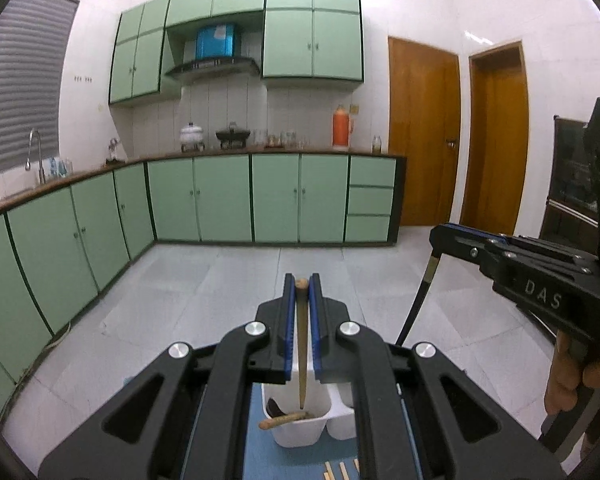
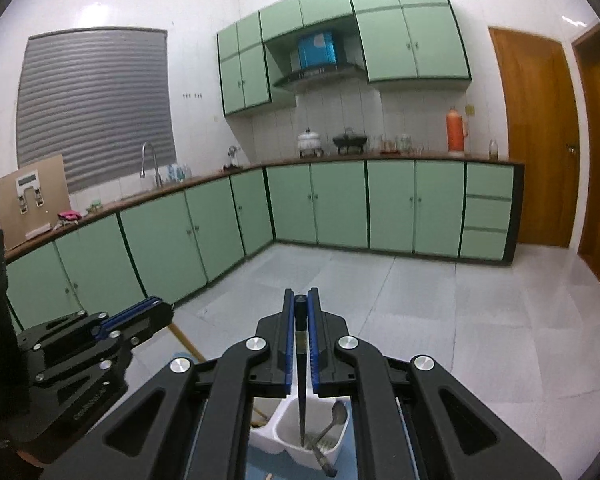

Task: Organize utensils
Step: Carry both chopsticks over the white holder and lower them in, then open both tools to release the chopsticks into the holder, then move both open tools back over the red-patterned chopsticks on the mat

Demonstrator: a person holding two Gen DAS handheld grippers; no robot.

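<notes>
Left wrist: my left gripper [image 1: 301, 282] pinches a wooden chopstick [image 1: 302, 344], long axis vertical, tip in the white caddy [image 1: 300, 436] straight below | Right wrist: right gripper [image 2: 300, 300] pinches a black chopstick [image 2: 301, 376] upright, tip in the caddy's compartment with the metal spoon [image 2: 334, 418].

Wooden utensil [image 1: 302, 344]: slender, tan-brown, rounded top end — hangs near upright, lower tip just inside the left compartment's mouth.
Black utensil [image 2: 300, 364]: thin dark stick with a gold band near the top — hangs near upright, tip down in the right compartment.
White caddy [image 1: 300, 434]: plastic, two compartments side by side, standing on a blue surface.
Left compartment: a wooden-handled piece [image 1: 282, 419] lies tilted across it, handle over the rim.
Right compartment: metal spoon [image 2: 334, 416] leaning bowl-up against the wall; another metal piece, not identifiable.
Loose wooden sticks [image 1: 342, 470]: flat on the blue surface, near the caddy.
</notes>
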